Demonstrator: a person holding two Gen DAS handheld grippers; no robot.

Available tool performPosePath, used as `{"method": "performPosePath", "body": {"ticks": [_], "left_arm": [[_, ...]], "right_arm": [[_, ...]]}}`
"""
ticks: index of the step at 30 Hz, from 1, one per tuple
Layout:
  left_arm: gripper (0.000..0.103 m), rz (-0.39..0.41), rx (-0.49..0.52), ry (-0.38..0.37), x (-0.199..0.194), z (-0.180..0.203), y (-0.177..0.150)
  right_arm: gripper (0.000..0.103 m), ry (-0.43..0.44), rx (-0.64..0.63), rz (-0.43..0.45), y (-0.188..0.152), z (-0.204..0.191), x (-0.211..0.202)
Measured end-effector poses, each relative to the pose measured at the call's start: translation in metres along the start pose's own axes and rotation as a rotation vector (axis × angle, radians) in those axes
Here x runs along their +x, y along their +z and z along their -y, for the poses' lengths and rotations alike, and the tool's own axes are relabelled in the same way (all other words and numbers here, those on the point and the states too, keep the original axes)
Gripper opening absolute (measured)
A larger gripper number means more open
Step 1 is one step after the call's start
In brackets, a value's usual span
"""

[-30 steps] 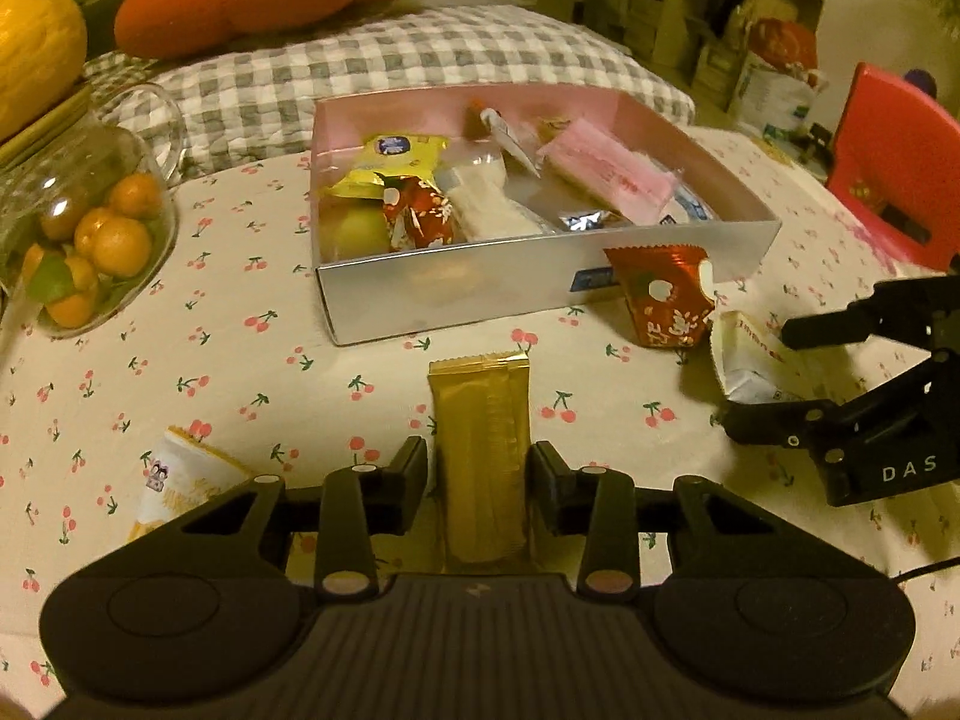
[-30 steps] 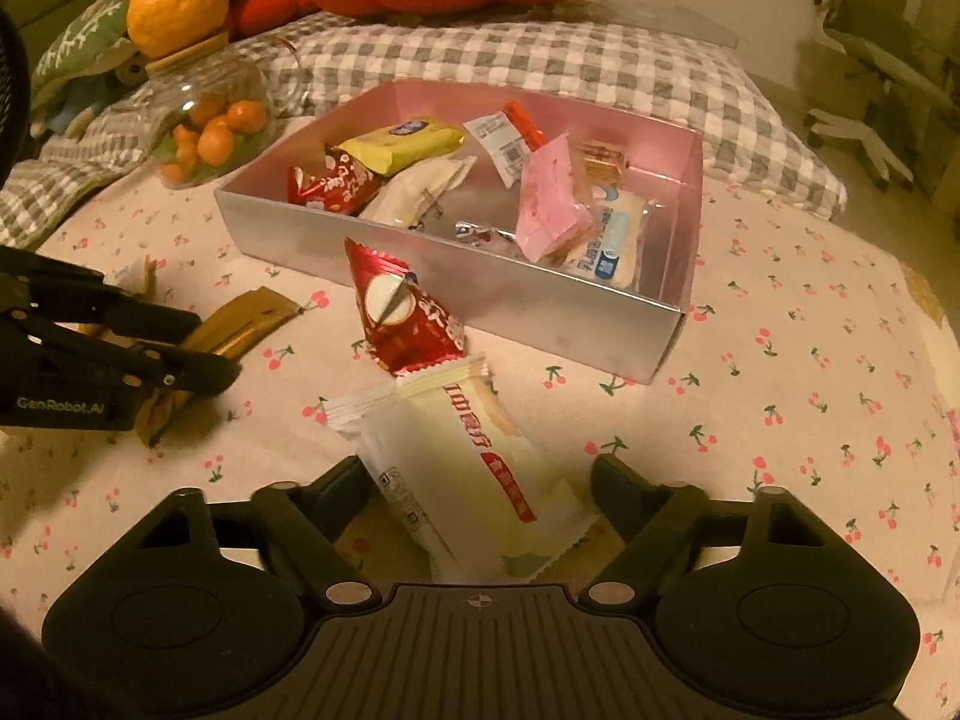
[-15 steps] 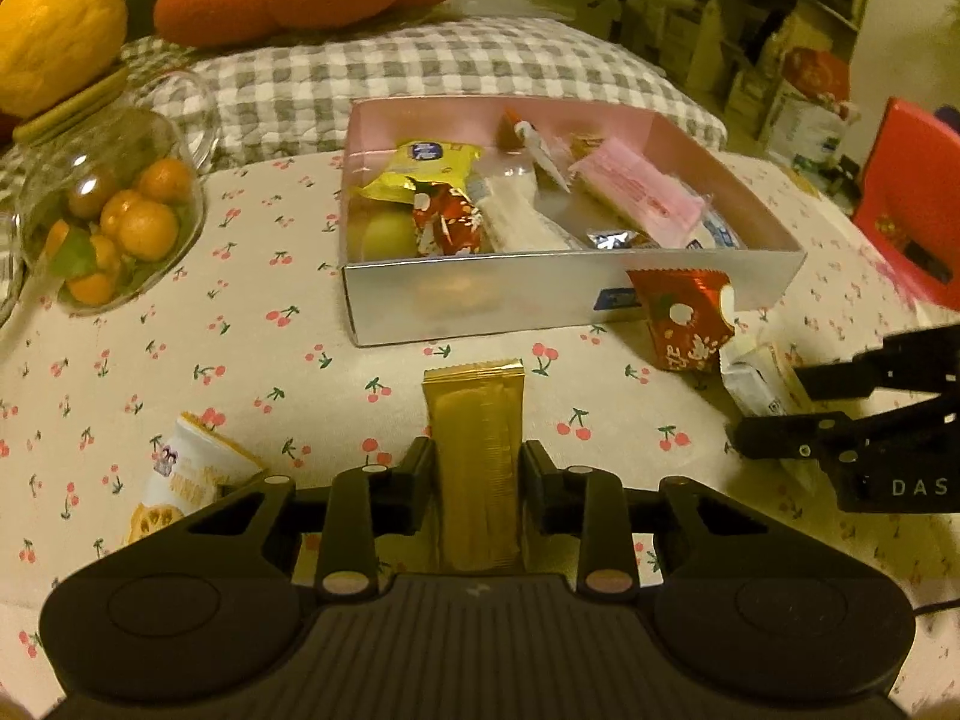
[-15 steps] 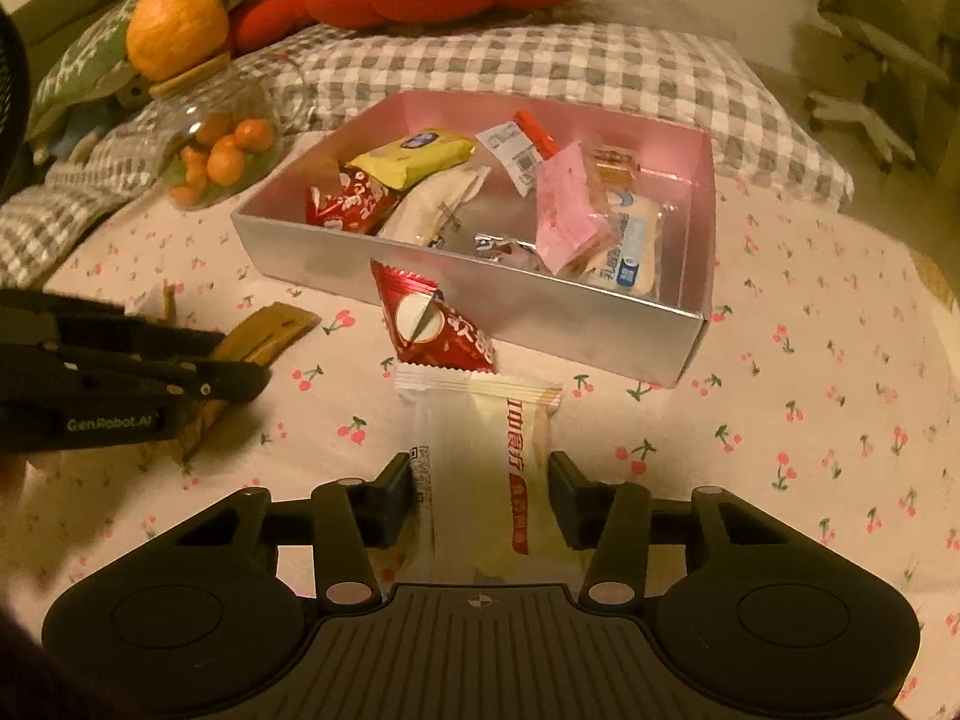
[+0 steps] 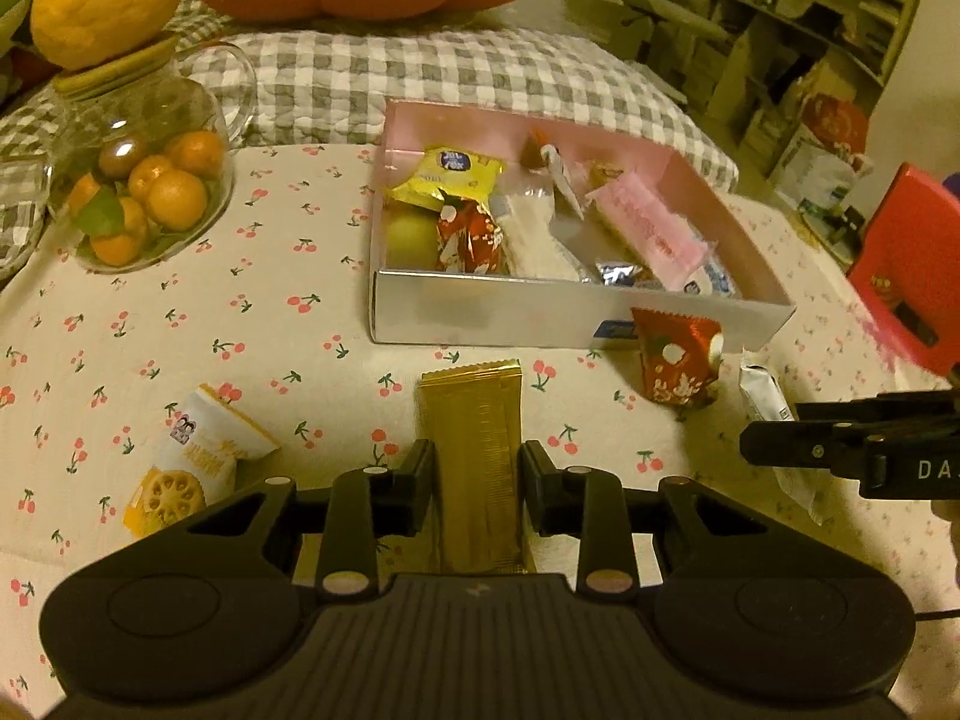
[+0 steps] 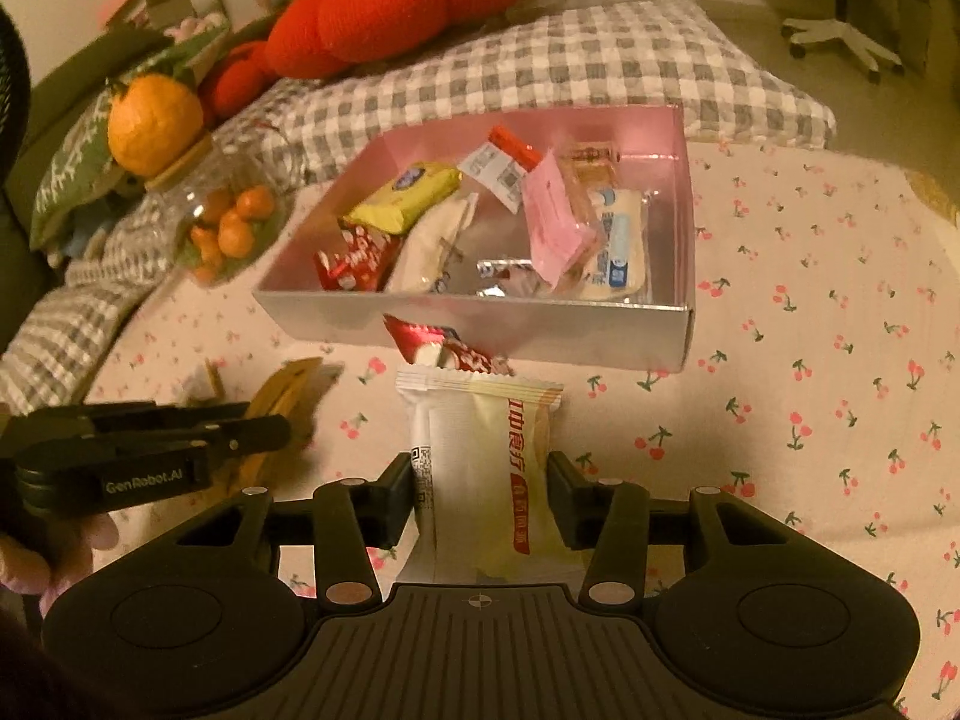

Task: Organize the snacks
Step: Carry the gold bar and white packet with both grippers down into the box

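A silver box point(image 5: 540, 324) with a pink inside holds several wrapped snacks. In front of it my left gripper point(image 5: 477, 468) is shut on a long gold snack bar point(image 5: 471, 420) that points toward the box. My right gripper point(image 6: 480, 486) is shut on a white and cream snack packet point(image 6: 480, 438) with red lettering. A red foil snack point(image 6: 432, 351) lies against the box wall point(image 6: 600, 342), just beyond that packet. Each gripper shows in the other's view: the left gripper point(image 6: 282, 426) at the left, the right gripper point(image 5: 750, 444) at the right.
A white and yellow snack packet point(image 5: 192, 462) lies on the cherry-print cloth left of my left gripper. A glass jar of small oranges point(image 5: 138, 192) stands at the far left. A checked pillow point(image 5: 450, 78) lies behind the box, and a red chair point(image 5: 912, 276) stands at the right.
The right jaws came in from wide apart and closed on the white packet. The left jaws tightened slightly on the gold bar. Both wrists rolled a little.
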State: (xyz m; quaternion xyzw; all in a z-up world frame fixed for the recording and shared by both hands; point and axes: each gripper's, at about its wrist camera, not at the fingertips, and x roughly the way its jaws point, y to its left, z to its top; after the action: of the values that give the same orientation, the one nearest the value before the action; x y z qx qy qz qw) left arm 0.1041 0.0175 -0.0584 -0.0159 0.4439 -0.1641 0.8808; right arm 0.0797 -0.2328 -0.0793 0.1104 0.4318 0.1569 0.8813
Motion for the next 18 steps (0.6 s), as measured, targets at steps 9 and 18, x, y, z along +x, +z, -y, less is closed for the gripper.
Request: {"method": "performPosePath", "body": {"ticks": [9,18], "left_arm": [[0.028,0.007,-0.05,-0.012,-0.011,-0.002,0.006],[0.028,0.06,-0.097,-0.03,-0.02,-0.001,0.019]], "right_arm": [[0.046,0.028,0.063,0.014,0.009,0.001,-0.015],[0.046,0.053,0.135,0.087,0.025,0.009,-0.031]]}}
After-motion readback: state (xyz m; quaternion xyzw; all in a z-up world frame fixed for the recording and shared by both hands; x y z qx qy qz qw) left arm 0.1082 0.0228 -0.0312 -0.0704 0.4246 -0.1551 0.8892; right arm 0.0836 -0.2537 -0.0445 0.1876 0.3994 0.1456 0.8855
